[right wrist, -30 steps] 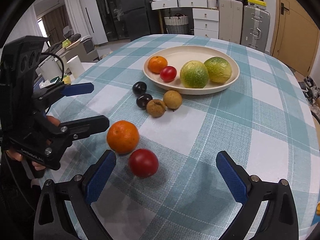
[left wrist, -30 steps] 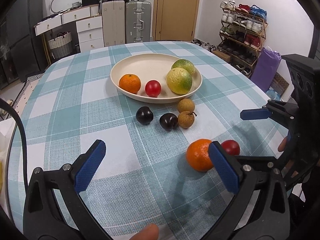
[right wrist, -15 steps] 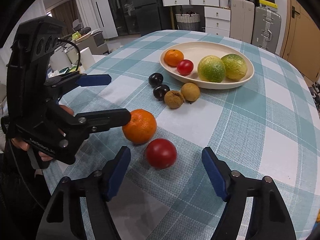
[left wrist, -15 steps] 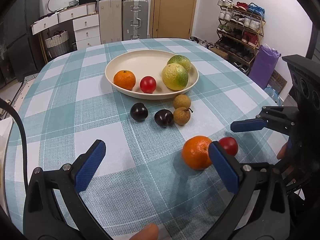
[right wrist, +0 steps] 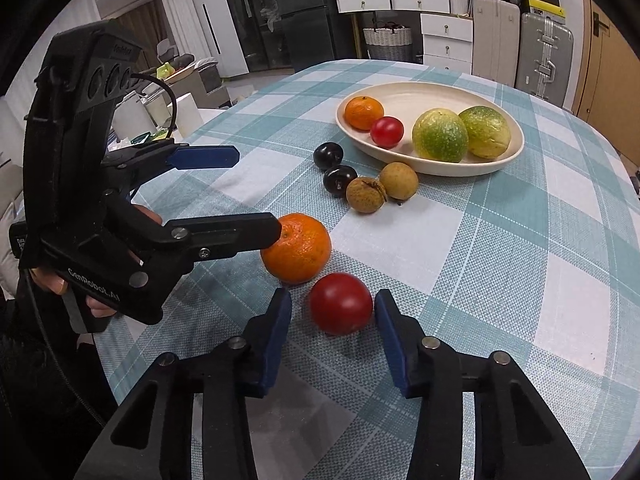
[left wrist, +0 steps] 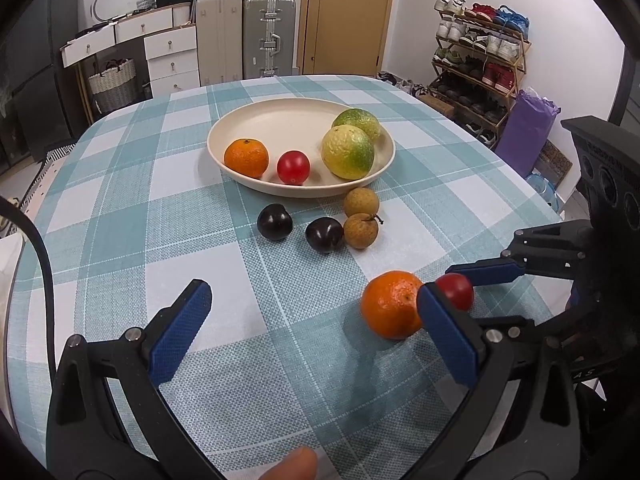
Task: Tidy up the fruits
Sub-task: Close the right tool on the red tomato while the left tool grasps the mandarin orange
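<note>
indoors, teal-checked tablecloth (left wrist: 248, 320)

Left gripper (left wrist: 308, 332): at 6 o'clock, jaws wide apart, nothing between them.
Right gripper (left wrist: 468, 280): at 3 o'clock; its jaws have just been closing, with the red tomato (left wrist: 456, 290) between them.
Orange (left wrist: 390, 304): on the checked tablecloth (left wrist: 120, 208), just beside the tomato, at 5 o'clock.
Plate (left wrist: 248, 120): toward 12 o'clock, holds an orange, a tomato and two green-yellow fruits (left wrist: 348, 152).
Dark plums (left wrist: 274, 222): two, near the centre.
Brown fruits (left wrist: 361, 202): two, at the plums' 3 o'clock side.
</note>
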Tool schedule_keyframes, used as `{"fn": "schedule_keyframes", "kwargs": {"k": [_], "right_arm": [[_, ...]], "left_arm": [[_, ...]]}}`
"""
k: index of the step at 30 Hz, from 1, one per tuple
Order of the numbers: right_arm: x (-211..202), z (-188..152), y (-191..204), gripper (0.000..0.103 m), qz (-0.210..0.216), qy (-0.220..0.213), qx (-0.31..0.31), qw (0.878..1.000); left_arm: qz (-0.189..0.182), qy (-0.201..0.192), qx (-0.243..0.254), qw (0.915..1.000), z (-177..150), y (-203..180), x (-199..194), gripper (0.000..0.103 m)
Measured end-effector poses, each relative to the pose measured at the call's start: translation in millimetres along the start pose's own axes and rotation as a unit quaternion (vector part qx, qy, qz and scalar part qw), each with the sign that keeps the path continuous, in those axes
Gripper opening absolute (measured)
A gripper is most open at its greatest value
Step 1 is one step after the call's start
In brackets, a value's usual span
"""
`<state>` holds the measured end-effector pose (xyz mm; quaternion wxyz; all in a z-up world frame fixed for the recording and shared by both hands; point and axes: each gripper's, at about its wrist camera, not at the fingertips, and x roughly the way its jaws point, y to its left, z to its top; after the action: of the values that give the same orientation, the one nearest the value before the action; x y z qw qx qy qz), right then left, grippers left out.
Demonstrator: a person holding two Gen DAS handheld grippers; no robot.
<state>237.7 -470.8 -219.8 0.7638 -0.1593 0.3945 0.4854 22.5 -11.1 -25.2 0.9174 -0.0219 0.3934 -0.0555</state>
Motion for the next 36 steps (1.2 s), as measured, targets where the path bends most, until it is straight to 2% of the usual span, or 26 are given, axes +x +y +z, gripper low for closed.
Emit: {"fn": "schedule_keyframes", "kwargs": {"k": [5,8,13,22,25,27,32,36], "right_arm": [[0.1,-0.2,0.1,0.041,-0.003,-0.001,0.0,1.0],[0.2,-0.3,0.4,0.031,-0.004,-0.001,-0.003,1.0],[-2.9,-1.2,0.9,0.031,-0.005,-0.005,-0.01,1.0],[-8.1,4.0,-18.6,0.031,-0.03,-0.024,0.026,0.999],[-7.2,5.2,-21.2,0.031,-0.032,-0.025,0.032,0.999],[-6.7,5.2,-21.5,0.031,-0.032,-0.025,0.033,0.999],[-6.3,5.4,-22.5,0.031,-0.03,-0.026,0.038,0.998],[-6.3,5.3,-23.2,0.031,-0.03,-0.028,0.04,0.998]], "left_arm": [[0.0,0.002,0.003,1.0,-0.1,-2.4,1.8,0.102],[0.003,0.003,0.007,1.0,-0.3,-4.4,2.4,0.102],[-0.002,0.007,0.009,0.9999,-0.9,-6.6,3.8,0.102],[-0.024,0.025,0.025,0.9991,-5.5,-14.9,8.2,0.102],[-0.018,0.034,0.036,0.9986,-6.5,-19.7,12.3,0.102],[-0.02,0.039,0.04,0.9982,-7.3,-21.8,15.1,0.098],[-0.04,0.055,0.052,0.9964,-9.2,-27.2,22.0,0.077],[-0.055,0.055,0.056,0.9954,-8.9,-30.1,22.3,0.066]]}}
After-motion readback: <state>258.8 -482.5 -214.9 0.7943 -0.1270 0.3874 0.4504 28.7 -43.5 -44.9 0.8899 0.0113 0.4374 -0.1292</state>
